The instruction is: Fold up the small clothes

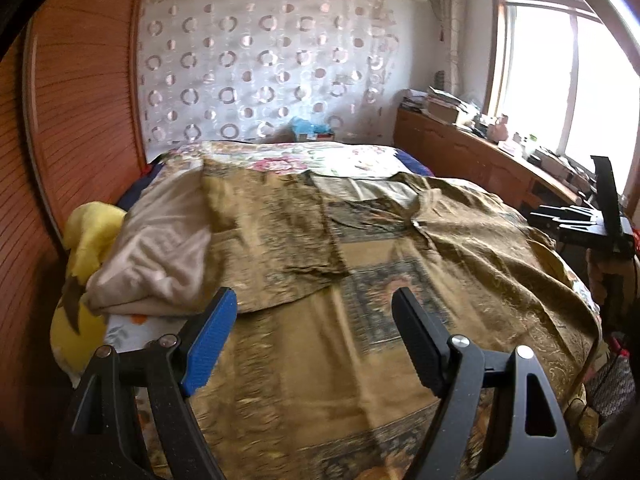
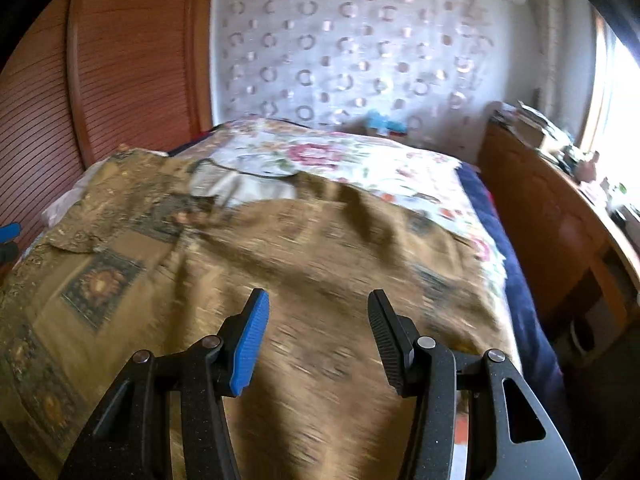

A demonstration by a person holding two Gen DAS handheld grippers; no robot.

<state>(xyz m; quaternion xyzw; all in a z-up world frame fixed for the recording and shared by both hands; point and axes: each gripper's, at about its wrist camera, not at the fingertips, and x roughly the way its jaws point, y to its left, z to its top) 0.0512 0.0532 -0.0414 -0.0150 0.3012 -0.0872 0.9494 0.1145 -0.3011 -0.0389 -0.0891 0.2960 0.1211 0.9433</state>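
Observation:
A golden-brown patterned garment (image 1: 320, 264) lies spread across the bed, one side flap folded over at the left. It also shows in the right wrist view (image 2: 280, 264), blurred. My left gripper (image 1: 314, 300) is open and empty, held above the garment's near part. My right gripper (image 2: 318, 300) is open and empty above the garment's right half. The right gripper also shows at the right edge of the left wrist view (image 1: 576, 216).
A beige blanket (image 1: 160, 248) and a yellow plush toy (image 1: 88, 248) lie at the bed's left. A floral sheet (image 2: 340, 160) covers the bed's far end. A wooden wardrobe (image 1: 80, 100) stands left, a cluttered wooden cabinet (image 1: 480, 152) under the window right.

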